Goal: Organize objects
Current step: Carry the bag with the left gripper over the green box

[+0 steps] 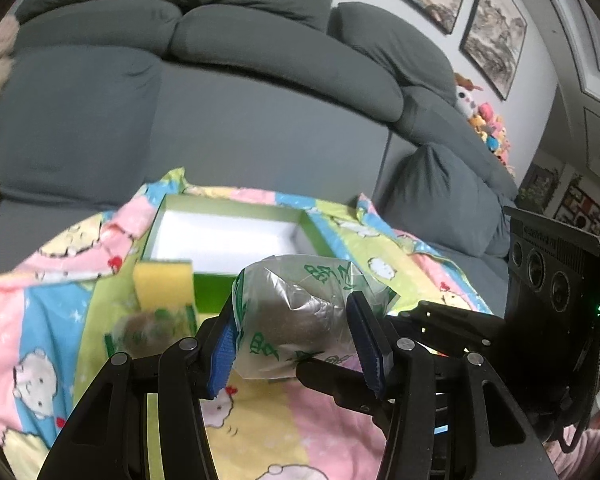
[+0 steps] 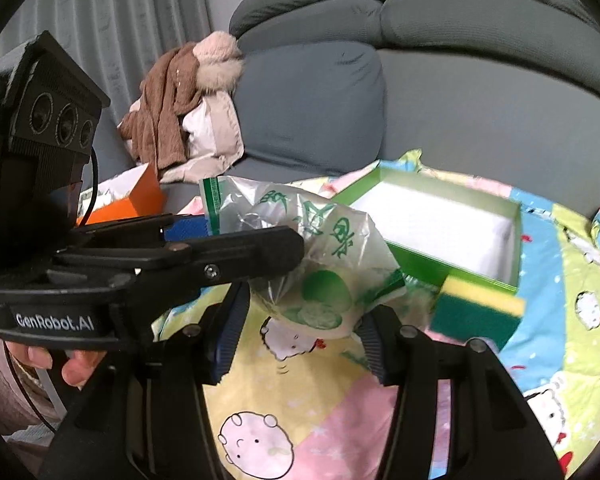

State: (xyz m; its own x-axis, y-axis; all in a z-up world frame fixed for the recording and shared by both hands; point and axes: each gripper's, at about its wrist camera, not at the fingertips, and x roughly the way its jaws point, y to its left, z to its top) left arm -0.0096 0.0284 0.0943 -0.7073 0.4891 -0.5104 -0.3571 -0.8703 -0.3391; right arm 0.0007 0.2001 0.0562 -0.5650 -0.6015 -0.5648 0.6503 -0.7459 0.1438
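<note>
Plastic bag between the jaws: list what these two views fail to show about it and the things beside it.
- Plastic bag: contents read only as a brown lump through crinkled film, left wrist view.
- Second bagged item: blurred, partly behind the left gripper.
- Sponge: motion-blurred, right wrist view.
- Right gripper: the bag covers its tips, so contact is unclear.
- Green box: near wall hidden by bag and sponge.

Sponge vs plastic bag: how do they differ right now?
The sponge is an opaque yellow-and-green block; the plastic bag is clear, crinkled film with green print and something brown inside. The sponge lies free beside the green box; the plastic bag sits between the left gripper's fingers. Both are over the cartoon blanket.
</note>
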